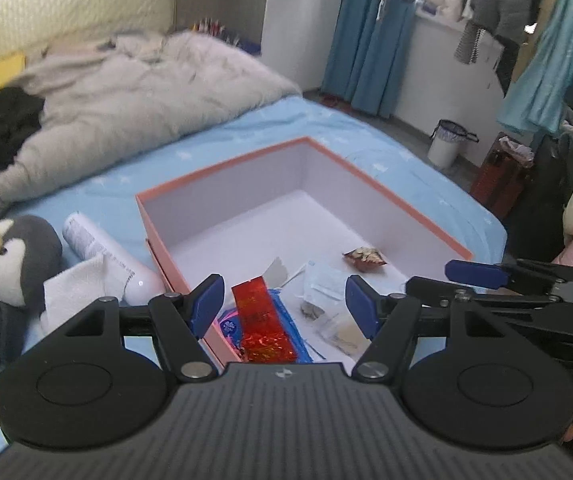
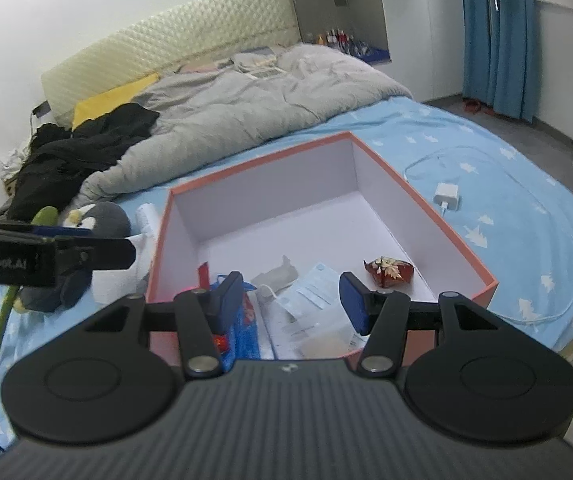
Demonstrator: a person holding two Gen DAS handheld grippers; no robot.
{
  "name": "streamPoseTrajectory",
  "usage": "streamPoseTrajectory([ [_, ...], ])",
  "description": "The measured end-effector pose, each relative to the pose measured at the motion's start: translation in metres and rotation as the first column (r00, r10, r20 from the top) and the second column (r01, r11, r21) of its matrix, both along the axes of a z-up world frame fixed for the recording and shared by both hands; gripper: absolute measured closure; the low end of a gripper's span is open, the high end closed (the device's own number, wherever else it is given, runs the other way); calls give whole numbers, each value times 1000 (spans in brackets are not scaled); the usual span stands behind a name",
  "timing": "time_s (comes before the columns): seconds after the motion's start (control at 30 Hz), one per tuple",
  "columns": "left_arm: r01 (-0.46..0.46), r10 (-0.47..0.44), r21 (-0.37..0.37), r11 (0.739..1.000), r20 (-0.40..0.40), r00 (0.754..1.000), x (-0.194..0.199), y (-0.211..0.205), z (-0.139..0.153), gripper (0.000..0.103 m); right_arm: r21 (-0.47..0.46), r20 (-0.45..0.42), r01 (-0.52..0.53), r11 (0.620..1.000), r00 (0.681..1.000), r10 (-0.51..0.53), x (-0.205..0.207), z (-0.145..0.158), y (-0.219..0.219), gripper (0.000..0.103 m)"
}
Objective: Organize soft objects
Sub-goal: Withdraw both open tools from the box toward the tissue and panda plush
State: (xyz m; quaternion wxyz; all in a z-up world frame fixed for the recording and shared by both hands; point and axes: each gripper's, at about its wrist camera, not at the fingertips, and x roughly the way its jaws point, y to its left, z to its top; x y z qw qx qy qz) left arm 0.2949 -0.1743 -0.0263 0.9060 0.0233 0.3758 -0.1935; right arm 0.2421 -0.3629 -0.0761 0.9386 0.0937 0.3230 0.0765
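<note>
My left gripper (image 1: 285, 305) and right gripper (image 2: 291, 300) both gape, empty, over the orange-rimmed white cardboard box (image 2: 418, 196) on the bed (image 2: 526, 216). Grey-and-white plush penguin (image 1: 10, 264) lies just left of the box.

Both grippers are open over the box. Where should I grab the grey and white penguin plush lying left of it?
Take the grey and white penguin plush with the left gripper, across its rounded head, coming from above. The head sits uppermost and clear, while the white towel and white tube crowd the side facing the orange cardboard box. The soft body should compress between the open jaws.
</note>
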Motion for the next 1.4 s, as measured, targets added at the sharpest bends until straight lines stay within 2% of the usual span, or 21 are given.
streamPoseTrajectory([
  [0.1, 6, -6, -2, 1000, 44, 999, -21, -1, 3, 31, 12, 26, -10, 1000, 1000, 10, -14, 4, 5, 47],
  [0.33, -2, 2, 8, 1000, 70, 998, -55, 10, -17, 31, 18, 53, -19, 1000, 998, 18, -48, -1, 17, 47],
  [0.43, -26, 28, -28, 999, 54, 998, -65, 22, -22, 31, -15, 79, -15, 1000, 997, 17, -65, 1, 26, 47],
  [0.67, -90, 94, -85, 992, 51, 994, -88, 48, -33, 31, 14, 98, -30, 999, 995, 29, -92, 0, 39, 47],
  [0.8, -113, 119, -111, 987, 49, 992, -99, 58, -40, 31, -20, 109, -41, 999, 993, 43, -98, -5, 50, 47],
  [1.17, -196, 202, -137, 971, 35, 979, -117, 102, -52, 31, 4, 77, -104, 995, 992, 103, -107, -14, 76, 47],
  [1.4, -255, 262, -113, 960, 56, 963, -131, 130, -52, 31, 26, 83, -155, 988, 985, 152, -109, -12, 102, 47],
])
